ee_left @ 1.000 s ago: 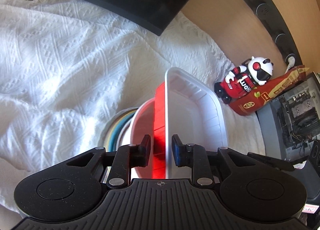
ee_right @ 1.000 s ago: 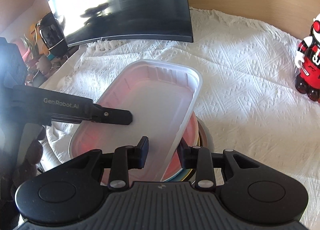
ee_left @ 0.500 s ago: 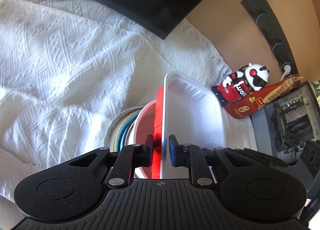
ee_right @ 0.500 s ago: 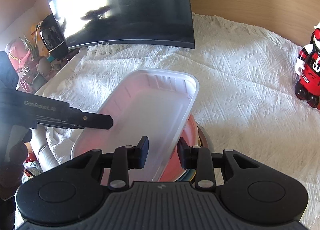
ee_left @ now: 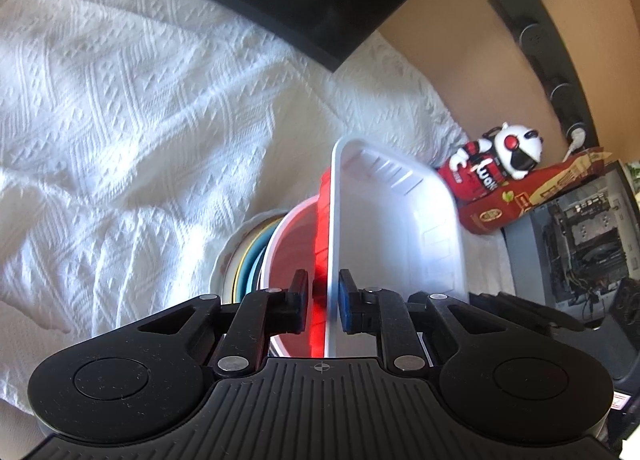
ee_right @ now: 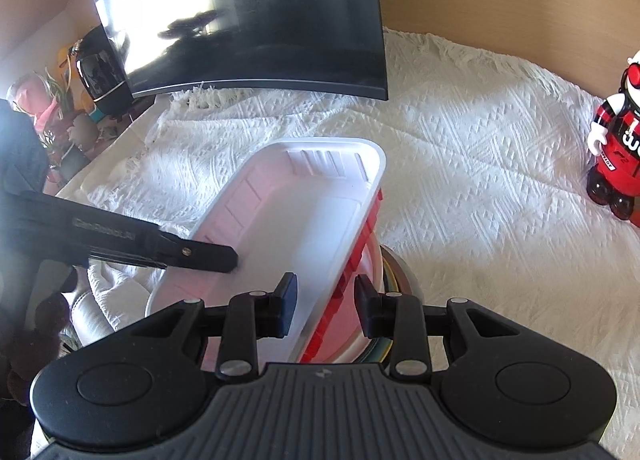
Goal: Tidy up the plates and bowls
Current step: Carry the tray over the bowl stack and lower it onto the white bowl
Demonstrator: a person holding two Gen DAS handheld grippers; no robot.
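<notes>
The left hand-held gripper (ee_left: pixel 323 300) is clamped on the near long rim of the white plastic tray (ee_left: pixel 400 228), w/ the red tray (ee_left: pixel 322 228) nested right under it; both rims sit between the pads. Its jaws have just been closing on that doubled rim, and the pads now press it from either side. In the right wrist view the same gripper's finger (ee_right: pixel 200 254) reaches in from the left and rests on the white tray's inner wall.

The right hand-held gripper (ee_right: pixel 325 302) grips the opposite long rim: left pad inside the white tray (ee_right: pixel 288 228), right pad outside, against the red tray's (ee_right: pixel 360 256) wall. Jaws are drawn in on the two nested rims, so the trays are held from both sides.

The trays sit tilted above a pink-and-white bowl (ee_left: pixel 292 248), which is on top of a stack of coloured plates (ee_left: pixel 244 260) – blue, yellow and white edges show. Whether the red tray touches the bowl can't be told.

All of it is over a worktop covered w/ a white textured cloth (ee_right: pixel 480 164). A dark curved monitor (ee_right: pixel 256 16) stands at the back. A red, white and black toy robot (ee_right: pixel 616 148) stands on the cloth well apart to the right, beside a red box (ee_left: pixel 532 188).
</notes>
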